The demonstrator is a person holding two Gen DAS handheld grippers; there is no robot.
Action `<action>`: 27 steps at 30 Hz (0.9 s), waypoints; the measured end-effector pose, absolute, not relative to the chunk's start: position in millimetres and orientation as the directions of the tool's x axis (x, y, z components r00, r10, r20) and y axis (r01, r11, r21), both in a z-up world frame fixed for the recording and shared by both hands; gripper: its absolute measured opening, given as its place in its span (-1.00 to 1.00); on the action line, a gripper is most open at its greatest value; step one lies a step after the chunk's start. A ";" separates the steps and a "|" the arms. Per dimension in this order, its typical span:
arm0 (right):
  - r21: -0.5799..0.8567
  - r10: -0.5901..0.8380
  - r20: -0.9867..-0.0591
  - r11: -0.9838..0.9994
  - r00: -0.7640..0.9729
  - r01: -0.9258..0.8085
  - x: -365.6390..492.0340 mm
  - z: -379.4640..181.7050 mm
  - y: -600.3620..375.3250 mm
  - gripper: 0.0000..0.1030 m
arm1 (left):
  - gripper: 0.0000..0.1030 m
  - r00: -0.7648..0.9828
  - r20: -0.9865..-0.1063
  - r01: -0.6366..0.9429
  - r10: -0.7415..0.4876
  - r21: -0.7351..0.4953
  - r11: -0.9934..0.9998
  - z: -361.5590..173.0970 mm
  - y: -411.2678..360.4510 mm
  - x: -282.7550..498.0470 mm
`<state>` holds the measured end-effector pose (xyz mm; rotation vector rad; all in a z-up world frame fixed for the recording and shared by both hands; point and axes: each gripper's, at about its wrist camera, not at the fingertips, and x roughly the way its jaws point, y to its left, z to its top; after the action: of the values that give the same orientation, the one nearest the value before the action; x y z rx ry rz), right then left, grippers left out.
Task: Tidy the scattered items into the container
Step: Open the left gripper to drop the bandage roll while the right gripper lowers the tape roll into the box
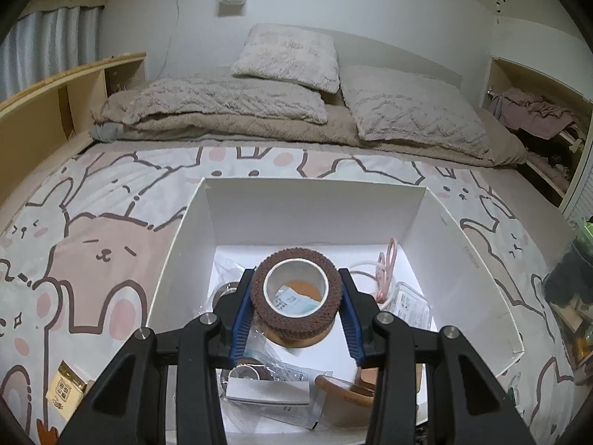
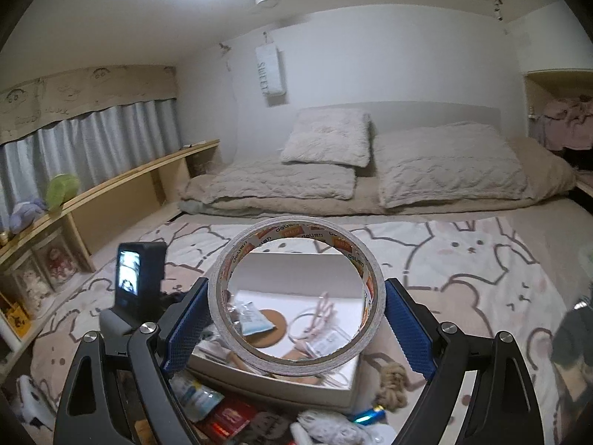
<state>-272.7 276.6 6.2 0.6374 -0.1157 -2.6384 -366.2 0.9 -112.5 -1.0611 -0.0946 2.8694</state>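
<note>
A brown textured tape roll [image 1: 296, 320] is clamped between the blue pads of my left gripper [image 1: 296, 278], which is shut on it. The roll hangs over the open white box [image 1: 315, 215] on the bed. That box holds pink scissors [image 1: 385, 270], clear packets and cork coasters. In the right wrist view, a wide ring of pale double-sided tape [image 2: 296, 228] stands upright between the blue pads of my right gripper [image 2: 296, 285]. Both pads press on its rim. The ring is held above the near wall of the white box [image 2: 281, 385].
A small yellow carton [image 1: 65, 389] lies on the rabbit-print bedspread left of the box. Near its front lie a knotted rope [image 2: 393, 378], a red packet [image 2: 229, 419], a blue battery [image 2: 365, 416] and grey cloth. Pillows [image 1: 289, 55] fill the far end.
</note>
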 end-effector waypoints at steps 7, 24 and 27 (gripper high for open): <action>0.223 -0.453 -0.494 -0.891 -0.742 0.396 -304.7 -3.6 254.9 0.77 | -0.18 -0.725 -0.681 -0.053 0.100 -0.090 -0.995 -120.3 0.3 -372.9; 0.273 -0.439 -0.621 -0.898 -0.649 0.346 -355.6 -24.4 224.6 0.77 | 0.44 -0.719 -0.687 -0.032 0.108 -0.122 -0.992 -118.8 -10.0 -373.1; 0.250 -0.414 -0.653 -0.908 -0.635 0.335 -364.5 -34.3 218.3 0.77 | 0.44 -0.723 -0.682 -0.020 0.106 -0.133 -0.991 -116.0 -15.8 -372.1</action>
<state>-364.5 218.3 -34.3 1.0402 -0.1459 -2.5129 -372.1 -15.8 -116.0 -1.1394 -0.1786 2.8492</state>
